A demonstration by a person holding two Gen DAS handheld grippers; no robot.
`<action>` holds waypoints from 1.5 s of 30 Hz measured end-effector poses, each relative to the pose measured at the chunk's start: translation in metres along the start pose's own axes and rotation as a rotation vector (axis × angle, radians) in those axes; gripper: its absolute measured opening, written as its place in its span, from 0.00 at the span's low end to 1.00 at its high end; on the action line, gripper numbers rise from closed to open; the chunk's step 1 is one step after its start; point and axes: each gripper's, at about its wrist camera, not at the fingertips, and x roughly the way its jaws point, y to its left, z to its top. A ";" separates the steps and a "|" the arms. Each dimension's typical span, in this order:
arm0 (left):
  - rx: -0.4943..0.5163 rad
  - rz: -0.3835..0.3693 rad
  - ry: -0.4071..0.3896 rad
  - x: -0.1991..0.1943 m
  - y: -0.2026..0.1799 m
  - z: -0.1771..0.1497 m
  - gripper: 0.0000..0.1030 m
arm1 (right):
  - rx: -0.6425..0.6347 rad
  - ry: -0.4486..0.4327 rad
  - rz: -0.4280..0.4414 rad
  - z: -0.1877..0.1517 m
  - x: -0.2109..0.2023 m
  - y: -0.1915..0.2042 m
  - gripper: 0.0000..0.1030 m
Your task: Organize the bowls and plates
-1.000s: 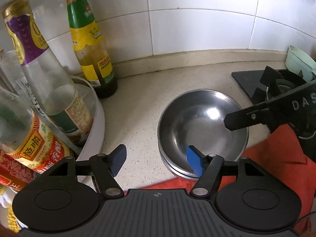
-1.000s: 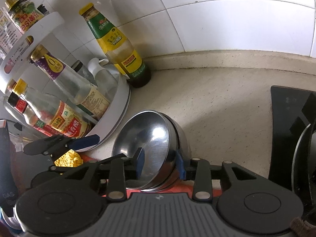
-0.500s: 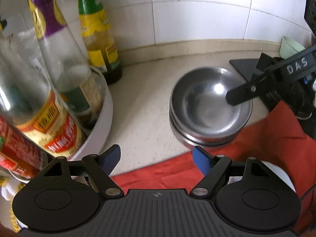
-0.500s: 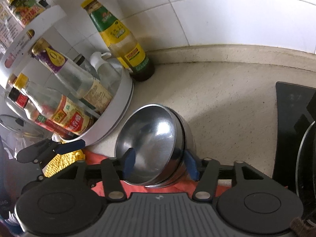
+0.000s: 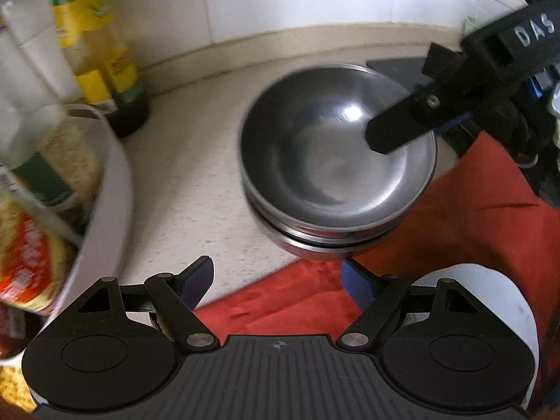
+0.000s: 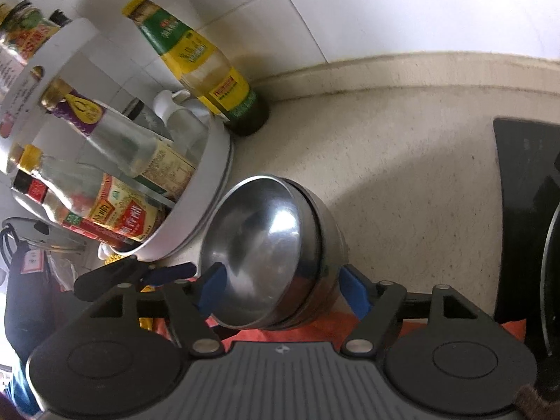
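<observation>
A stack of steel bowls (image 5: 336, 171) sits on the speckled counter, its near edge over a red cloth (image 5: 465, 227). My right gripper (image 6: 283, 290) straddles the stack's (image 6: 273, 255) rim, one finger inside the top bowl and one outside, jaws wide apart. In the left wrist view that inner finger (image 5: 402, 129) reaches into the bowl from the right. My left gripper (image 5: 276, 280) is open and empty, just in front of the stack over the cloth. A white plate (image 5: 490, 301) lies under its right side.
A white round rack (image 6: 196, 203) of sauce bottles stands left of the bowls. A green-and-yellow bottle (image 6: 206, 70) stands by the tiled wall. A black stove top (image 6: 525, 210) lies to the right.
My left gripper has pulled back from the bowls, still open. My right gripper has opened wider around the stack's rim. The stack has stayed on the counter.
</observation>
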 end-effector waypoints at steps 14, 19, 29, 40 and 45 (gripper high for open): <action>0.140 -0.132 -0.019 0.047 -0.003 0.023 0.94 | 0.107 0.031 0.053 0.023 0.032 -0.033 0.65; 0.178 -0.161 -0.071 0.058 -0.002 0.027 1.00 | 0.114 0.032 0.093 0.030 0.036 -0.047 0.66; 0.213 -0.158 -0.150 0.069 0.001 0.027 1.00 | 0.084 0.073 0.122 0.044 0.058 -0.060 0.71; 0.218 -0.170 -0.228 0.068 0.006 0.010 1.00 | 0.059 0.089 0.142 0.059 0.075 -0.069 0.71; 0.215 -0.180 -0.265 0.077 0.015 0.007 1.00 | 0.061 0.046 0.146 0.059 0.074 -0.070 0.68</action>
